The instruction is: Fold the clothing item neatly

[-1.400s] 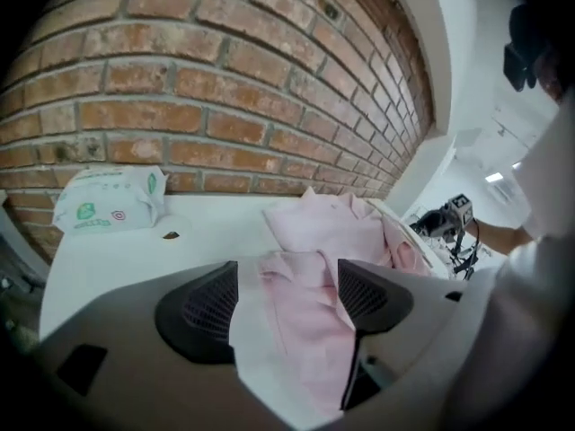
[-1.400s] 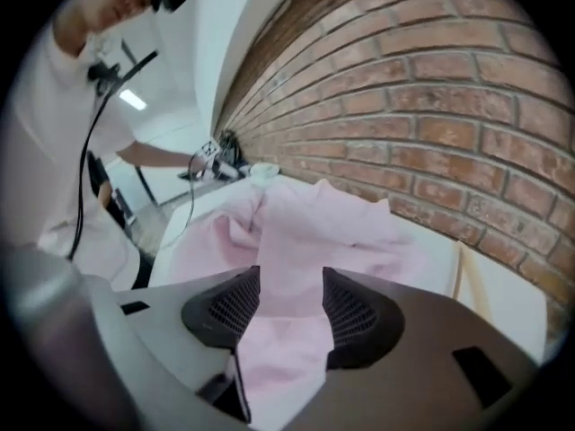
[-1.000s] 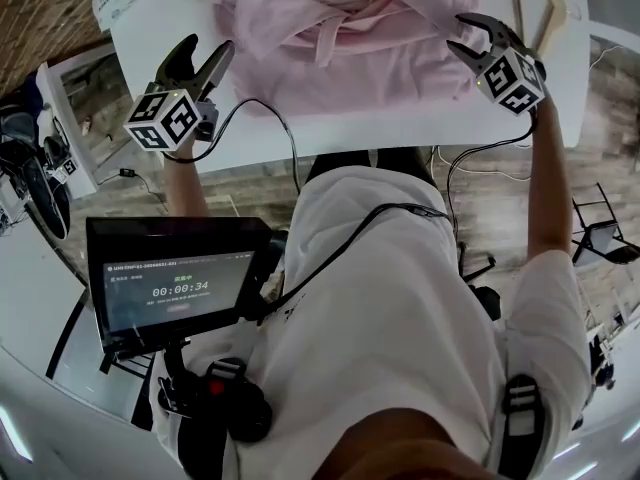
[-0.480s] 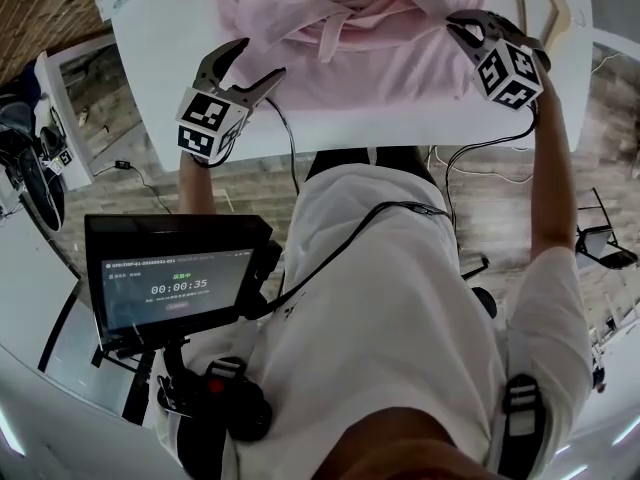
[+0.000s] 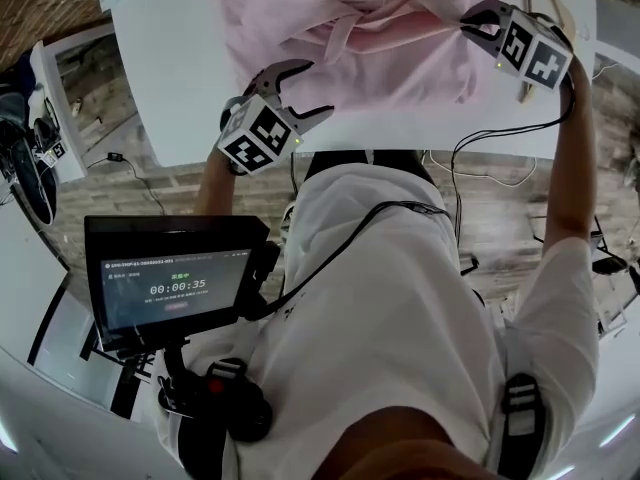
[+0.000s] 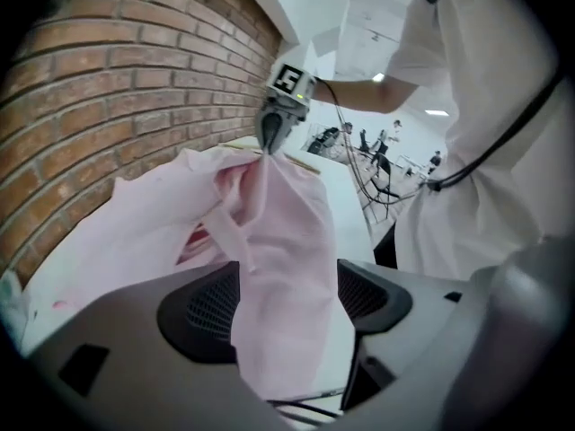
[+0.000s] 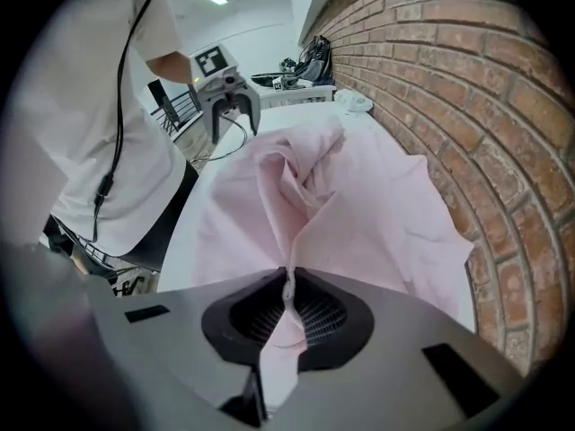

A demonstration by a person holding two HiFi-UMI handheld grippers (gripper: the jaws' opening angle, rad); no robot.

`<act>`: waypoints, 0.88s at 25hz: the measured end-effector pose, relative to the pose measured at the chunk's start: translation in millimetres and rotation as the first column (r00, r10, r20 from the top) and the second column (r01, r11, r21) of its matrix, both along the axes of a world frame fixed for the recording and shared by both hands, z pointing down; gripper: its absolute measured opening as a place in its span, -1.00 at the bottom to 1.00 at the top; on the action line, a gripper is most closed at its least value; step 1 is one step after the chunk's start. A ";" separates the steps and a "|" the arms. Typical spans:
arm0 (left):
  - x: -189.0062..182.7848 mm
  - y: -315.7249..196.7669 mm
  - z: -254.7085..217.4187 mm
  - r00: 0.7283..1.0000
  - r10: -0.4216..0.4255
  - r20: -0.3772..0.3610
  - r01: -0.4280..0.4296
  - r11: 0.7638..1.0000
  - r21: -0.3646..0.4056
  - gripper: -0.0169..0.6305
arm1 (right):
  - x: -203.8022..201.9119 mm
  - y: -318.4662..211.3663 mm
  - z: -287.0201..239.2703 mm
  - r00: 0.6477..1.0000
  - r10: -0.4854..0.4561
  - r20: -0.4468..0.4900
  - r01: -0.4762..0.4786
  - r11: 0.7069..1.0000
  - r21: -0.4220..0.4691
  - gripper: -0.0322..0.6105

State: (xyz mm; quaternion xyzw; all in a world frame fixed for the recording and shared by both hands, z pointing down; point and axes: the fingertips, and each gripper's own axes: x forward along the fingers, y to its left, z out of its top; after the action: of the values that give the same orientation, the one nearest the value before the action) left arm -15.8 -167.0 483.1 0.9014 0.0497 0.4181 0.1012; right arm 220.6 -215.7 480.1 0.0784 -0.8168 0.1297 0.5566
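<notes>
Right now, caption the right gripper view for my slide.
Right tool pinching the pink garment on a white table, left tool open beyond.

A crumpled pink garment (image 5: 400,58) lies bunched on the white table (image 5: 170,88), toward its far side.

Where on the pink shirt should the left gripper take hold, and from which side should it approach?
Probably the near edge of the pink shirt, approached from the table's front side. A strip of cloth runs from the right gripper, shut on it, down between the left gripper's open jaws, so that strip is thin enough to pinch there.
</notes>
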 end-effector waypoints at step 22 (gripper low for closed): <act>113.0 60.6 35.3 0.991 0.061 -0.117 -0.062 0.998 0.000 0.11 | -3.1 -155.4 -15.3 0.998 0.050 -0.044 -0.027 0.904 0.426 -0.82</act>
State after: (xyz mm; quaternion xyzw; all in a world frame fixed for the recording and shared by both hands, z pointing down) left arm 97.2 -106.3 518.4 0.9222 0.0840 0.3674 0.0868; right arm 217.5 -371.1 464.8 0.2174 -0.8084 -0.0427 0.5453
